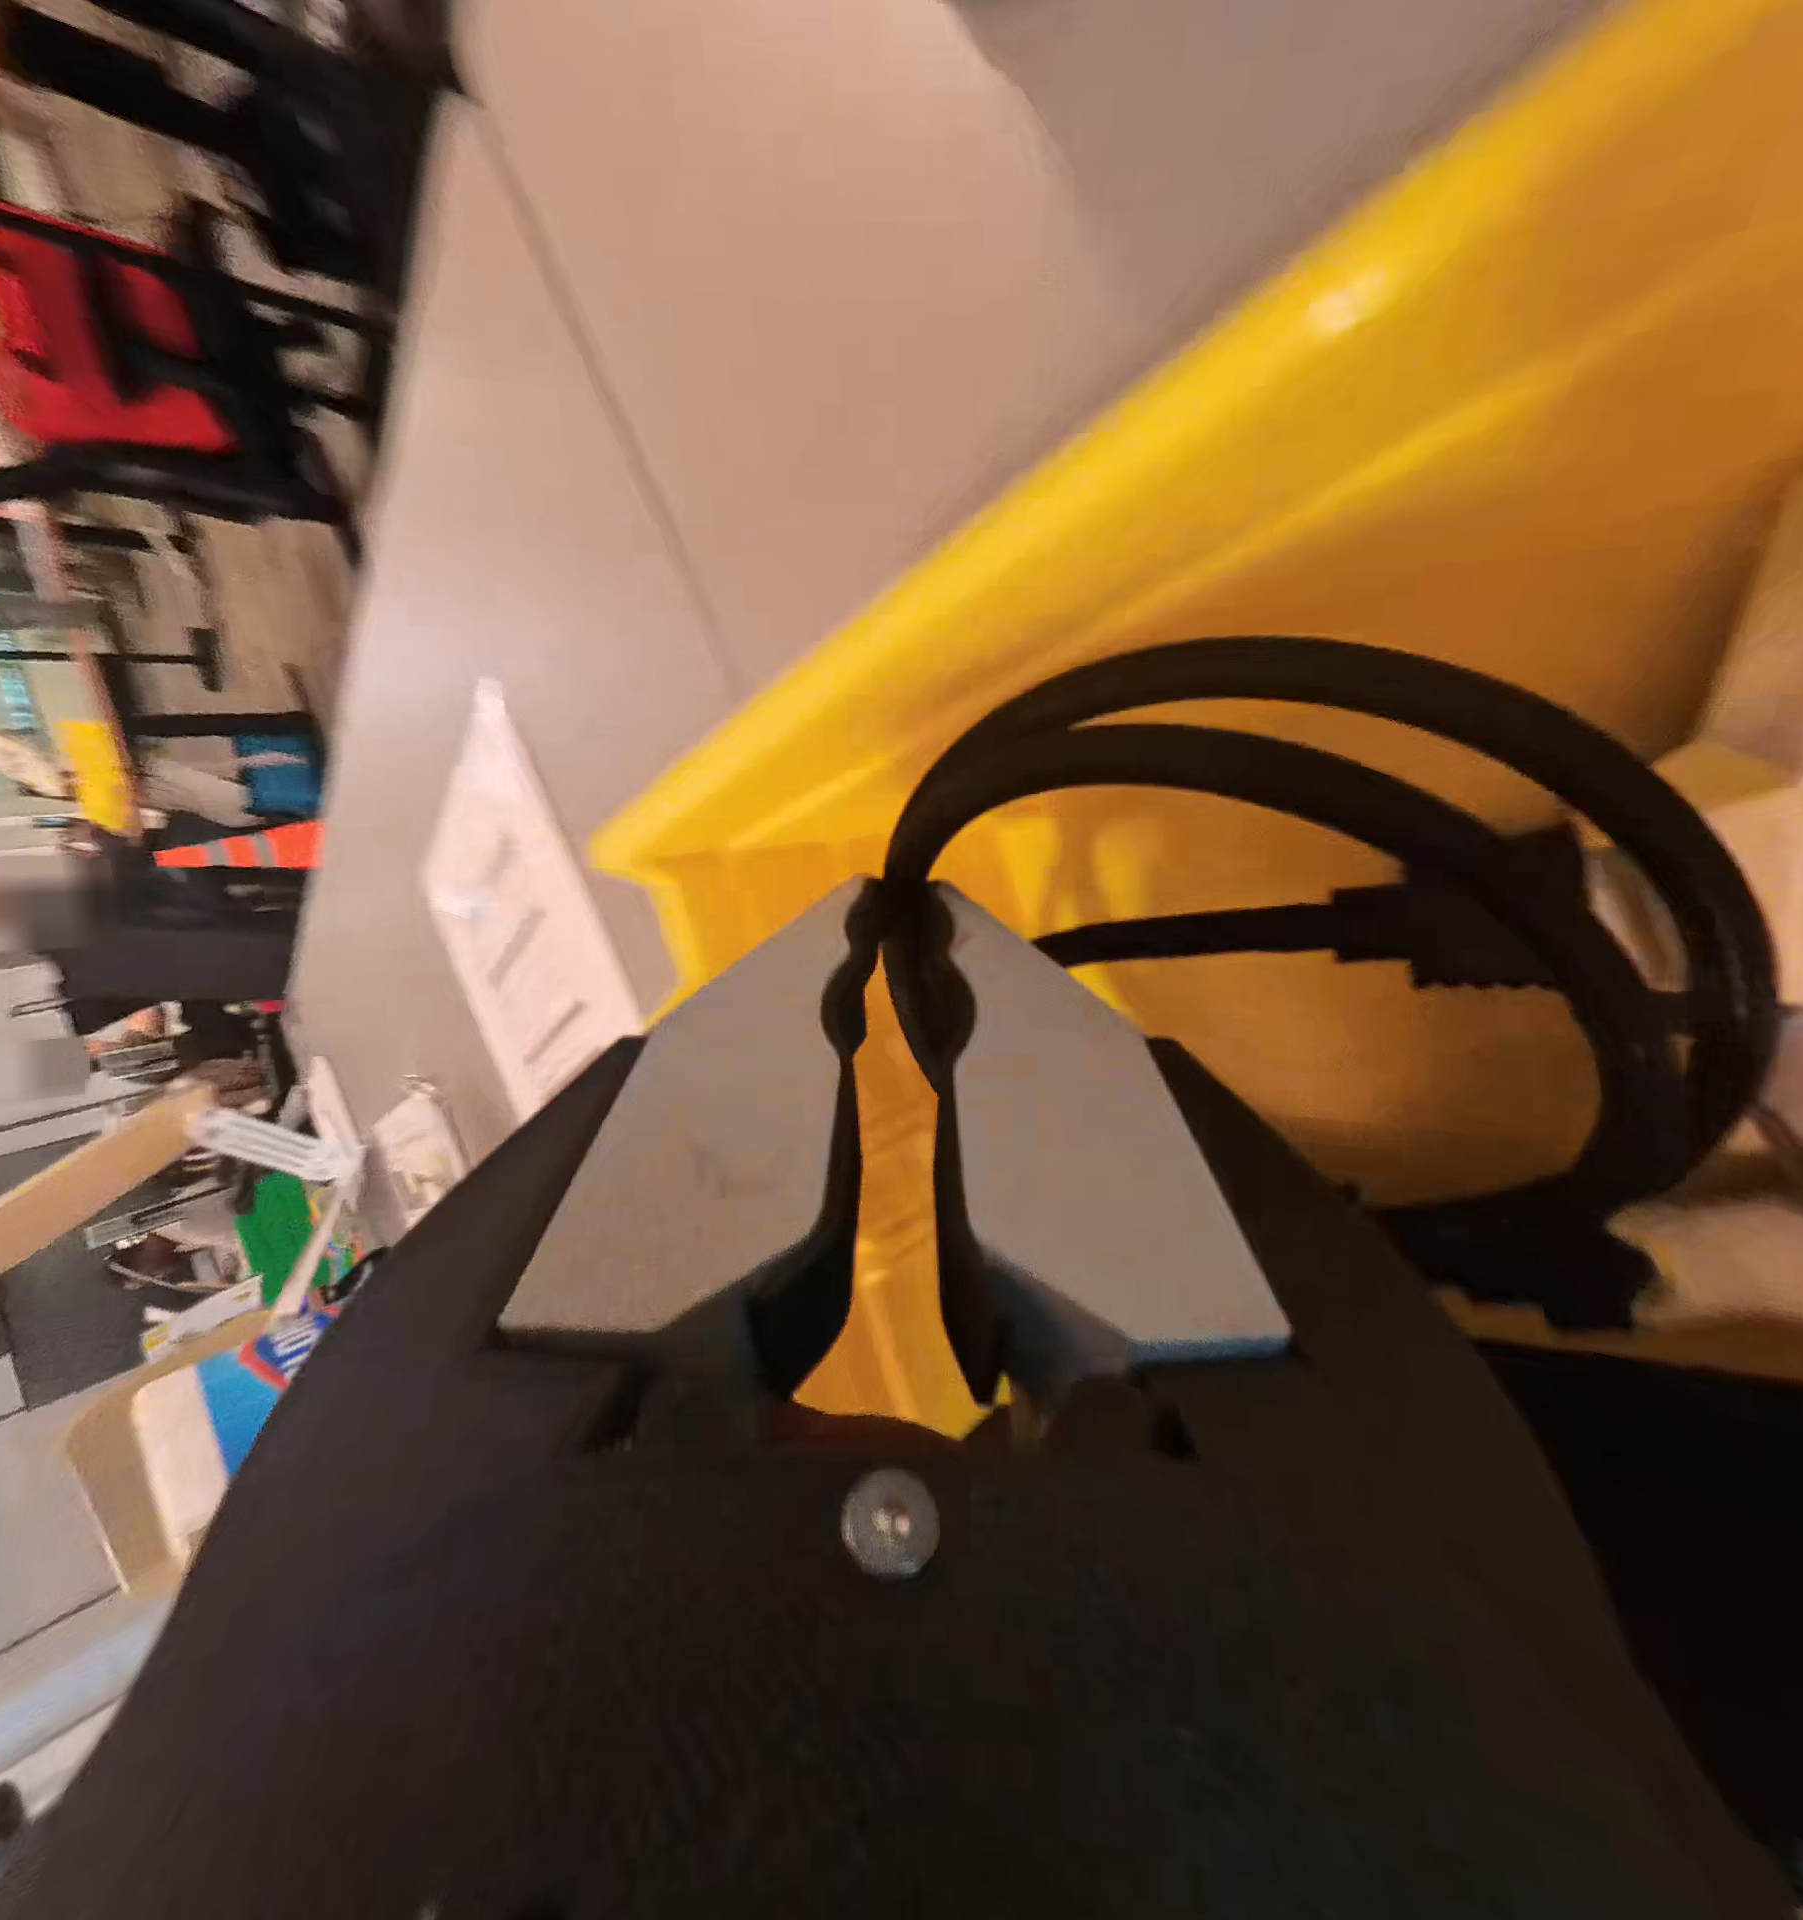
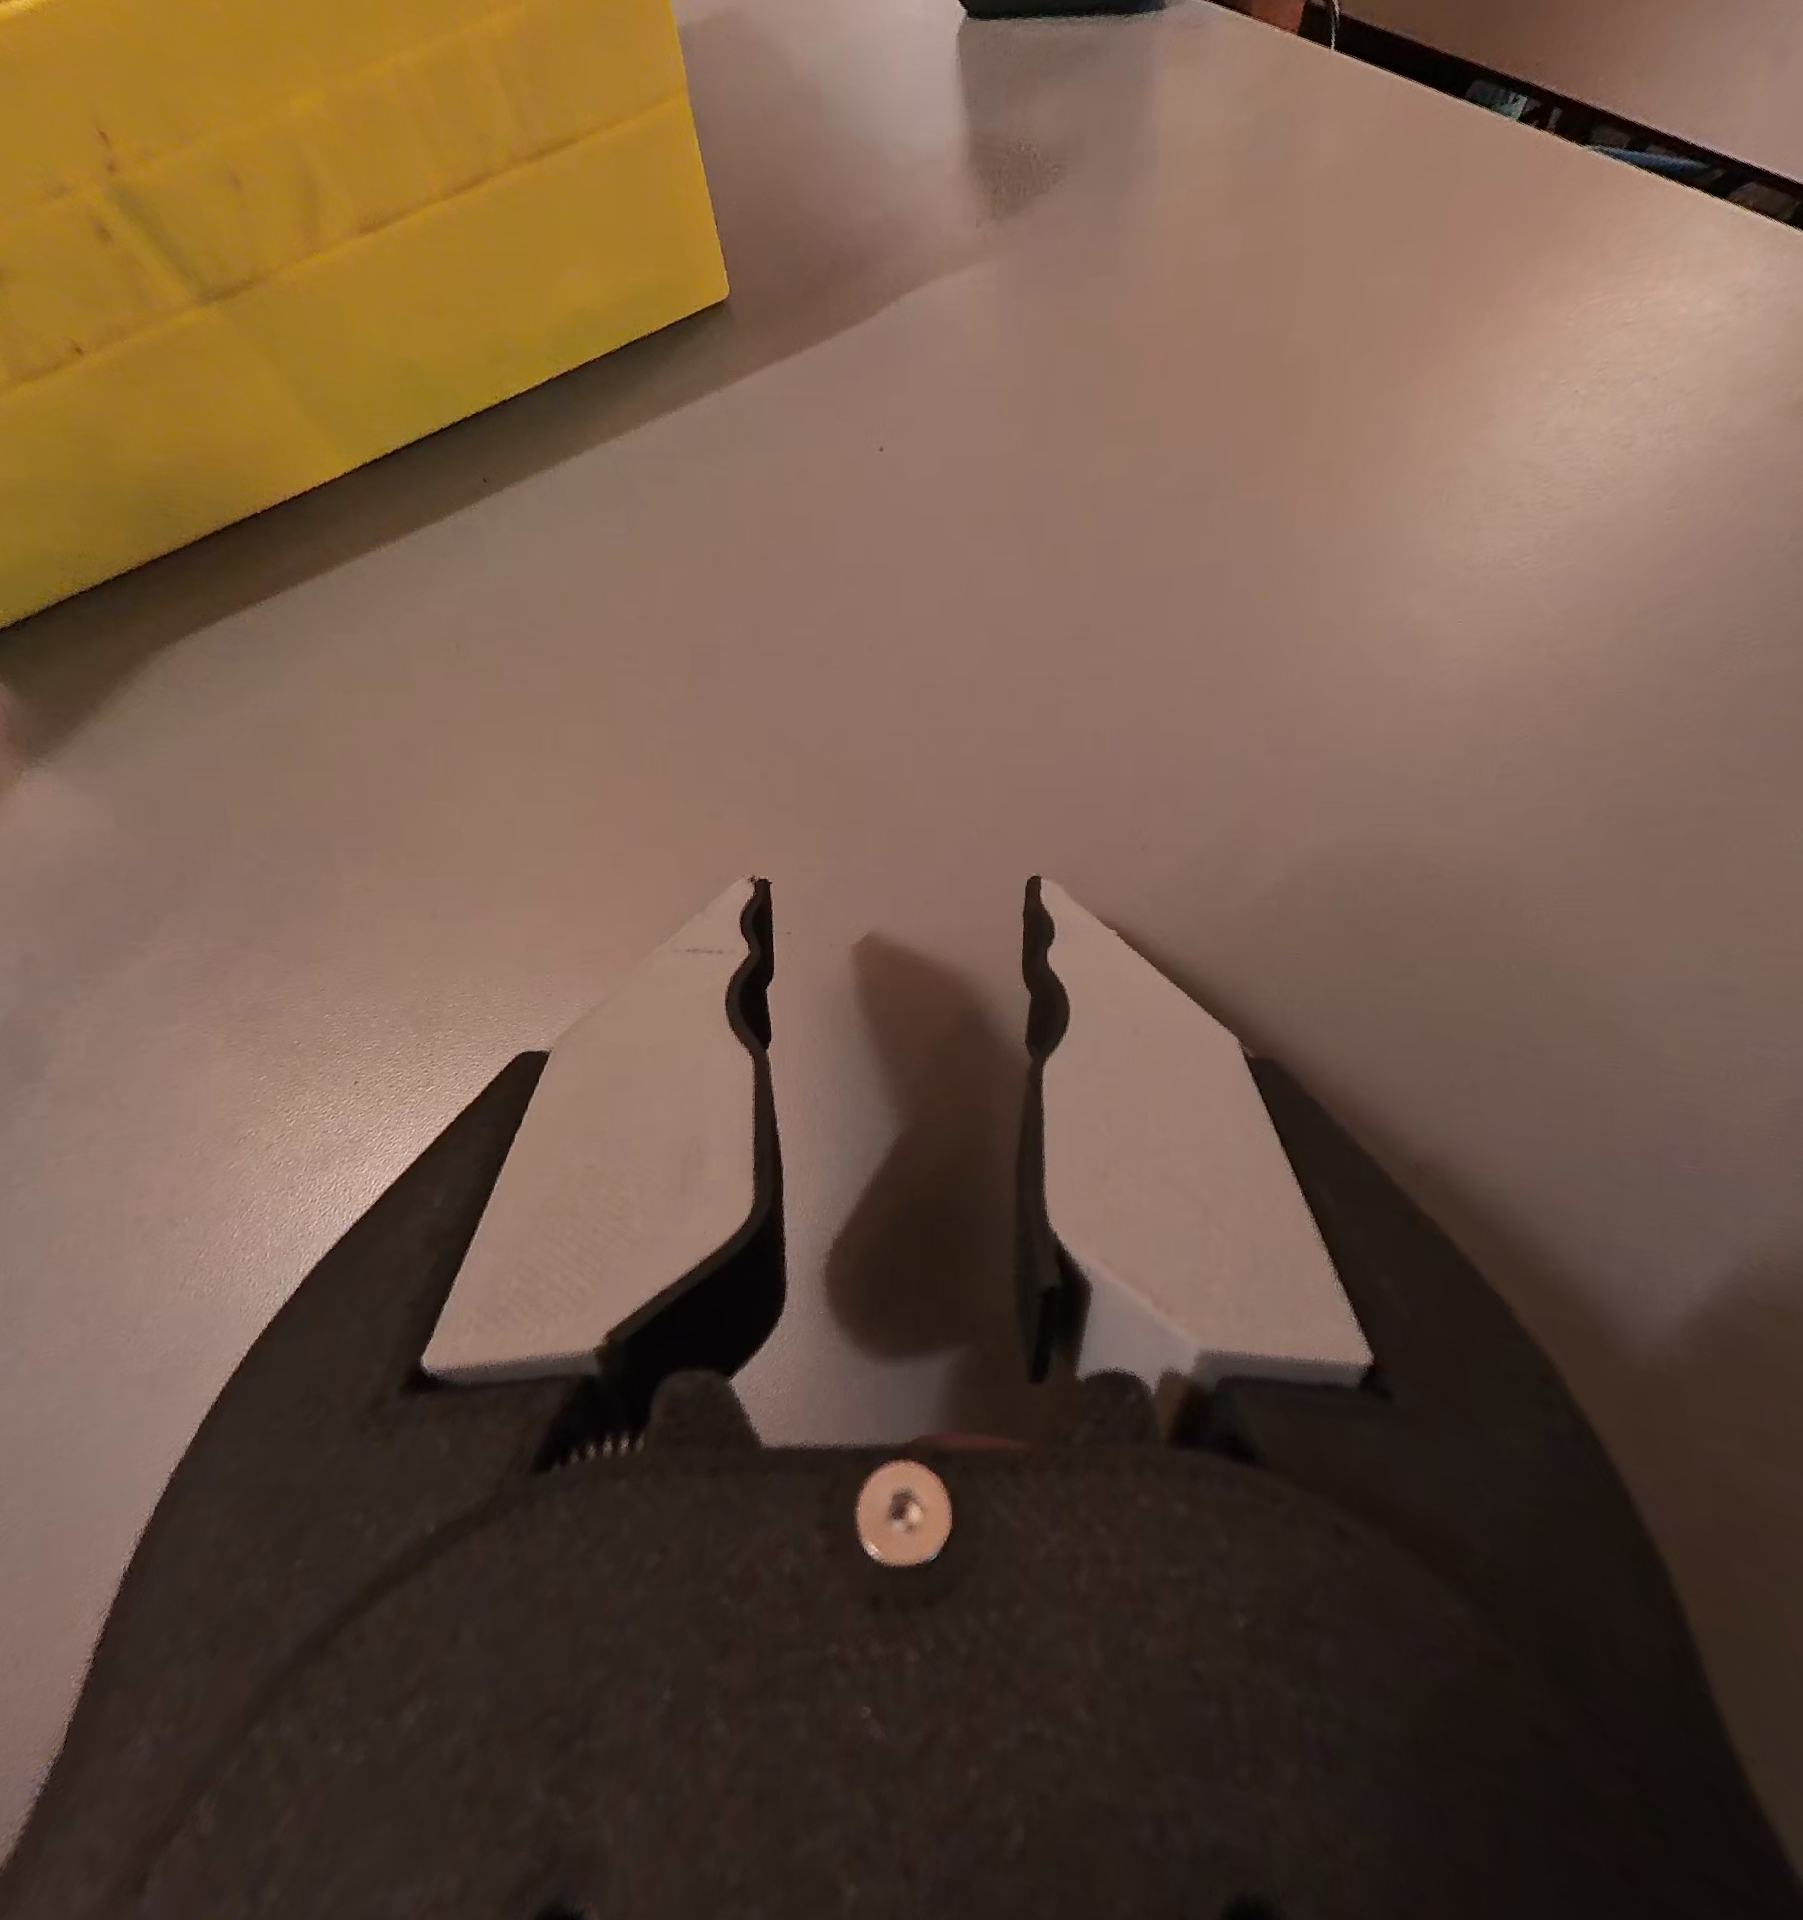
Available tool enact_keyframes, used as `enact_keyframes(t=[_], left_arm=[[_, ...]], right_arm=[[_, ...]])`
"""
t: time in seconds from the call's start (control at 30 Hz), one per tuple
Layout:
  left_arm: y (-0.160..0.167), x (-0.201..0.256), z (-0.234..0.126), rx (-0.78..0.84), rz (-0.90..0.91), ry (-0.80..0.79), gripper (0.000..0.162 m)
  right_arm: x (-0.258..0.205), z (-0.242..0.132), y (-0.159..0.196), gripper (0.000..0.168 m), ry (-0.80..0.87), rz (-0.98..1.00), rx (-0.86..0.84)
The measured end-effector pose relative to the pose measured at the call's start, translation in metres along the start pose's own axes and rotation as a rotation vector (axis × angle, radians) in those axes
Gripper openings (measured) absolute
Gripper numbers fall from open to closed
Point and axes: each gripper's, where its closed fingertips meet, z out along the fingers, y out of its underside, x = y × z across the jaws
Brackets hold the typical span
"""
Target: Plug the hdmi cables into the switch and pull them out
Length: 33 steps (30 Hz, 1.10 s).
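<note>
In the left wrist view my left gripper point(image 1: 899, 899) is shut on a loop of black HDMI cable point(image 1: 1292, 675) at its fingertips, inside a yellow bin point(image 1: 1188, 499). The cable coils off to the right, where black plugs point(image 1: 1437, 935) of the bundle lie in the bin. The view is tilted and blurred. In the right wrist view my right gripper point(image 2: 897, 904) is open and empty, low over the grey table point(image 2: 1188, 520). The yellow bin point(image 2: 305, 291) stands to its upper left. No switch shows in either view.
The table's far edge point(image 2: 1603, 135) runs across the upper right of the right wrist view. In the left wrist view a white paper sheet point(image 1: 523, 914) lies on the table beside the bin, with a cluttered room of shelves and boxes point(image 1: 128, 1195) beyond. Tip to tip, the grippers are about 40 cm apart.
</note>
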Motion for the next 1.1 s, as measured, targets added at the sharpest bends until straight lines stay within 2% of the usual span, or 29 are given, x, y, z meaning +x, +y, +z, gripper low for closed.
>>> enact_keyframes(t=[0.2,0.33,0.47,0.57,0.63,0.7,0.8,0.9,0.93,0.97,1.1], left_arm=[[-0.036,-0.082,-0.105,0.260,-0.048,-0.307,0.006],[-0.062,-0.103,-0.183,0.410,-0.058,-0.426,0.007],[-0.096,-0.084,-0.246,0.567,-0.044,-0.418,0.004],[-0.127,-0.049,-0.285,0.696,-0.036,-0.339,0.004],[-0.145,-0.024,-0.306,0.770,-0.027,-0.286,0.005],[-0.161,0.002,-0.322,0.829,-0.020,-0.229,0.005],[-0.180,0.041,-0.337,0.911,-0.035,-0.140,0.006],[-0.195,0.075,-0.341,0.975,-0.045,-0.066,0.006],[-0.199,0.082,-0.339,0.981,-0.049,-0.058,0.006],[-0.202,0.087,-0.335,0.984,-0.051,-0.054,0.006],[-0.204,0.094,-0.312,0.954,-0.071,-0.019,0.006]], right_arm=[[-0.001,-0.003,-0.004,0.044,0.001,0.008,0.032],[-0.005,-0.006,-0.011,0.044,-0.021,0.010,0.079],[-0.016,-0.017,-0.028,0.052,-0.083,0.000,0.181],[-0.032,-0.034,-0.048,0.060,-0.183,-0.007,0.301],[-0.043,-0.049,-0.061,0.071,-0.255,-0.008,0.391],[-0.049,-0.065,-0.074,0.081,-0.308,-0.006,0.486],[-0.054,-0.084,-0.087,0.080,-0.352,0.005,0.589],[-0.046,-0.091,-0.090,0.058,-0.338,0.030,0.618],[-0.047,-0.094,-0.090,0.038,-0.361,0.029,0.628],[-0.046,-0.096,-0.090,0.028,-0.370,0.036,0.630],[-0.034,-0.088,-0.082,0.026,-0.320,0.038,0.558]])
